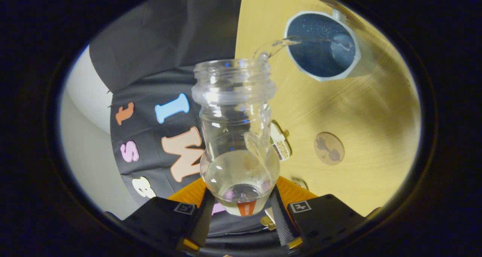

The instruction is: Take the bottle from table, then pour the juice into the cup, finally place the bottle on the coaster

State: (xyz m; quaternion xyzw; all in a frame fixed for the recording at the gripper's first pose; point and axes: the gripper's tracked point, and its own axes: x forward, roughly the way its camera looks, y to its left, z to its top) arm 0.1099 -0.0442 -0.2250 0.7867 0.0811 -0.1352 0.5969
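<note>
Bottle (237, 136): clear plastic, uncapped, with a threaded neck, a thick collar ring under the threads, a straight narrow upper body and a rounded bulbous base. It sits between the two fingers of the tool (241, 215), base nearest the camera, both fingers pressing on the base from either side in a firm grasp. The long axis runs straight ahead along the fingers, and the open mouth points away from the camera. The whole view is tipped, so the worktop (361, 110) reads as an upright plane beside the bottle; the bottle is held off it, tilted for pouring.

Juice: pale, almost colourless liquid, pooled in the bulb of the base, with a thin clear stream (276, 46) leaving the lip and arcing across into the cup.

Cup (324, 46): angular, many-sided rim, pale outer wall, dark blue speckled interior, a handle on its far side. It stands on the worktop beyond the bottle's mouth, apart from it, and receives the stream.

Coaster (329, 148): flat round disc, wood-toned with a darker motif, lying on the worktop well apart from the cup, level with the bottle's lower body.

Worktop: light wood grain, smooth, matt.
</note>
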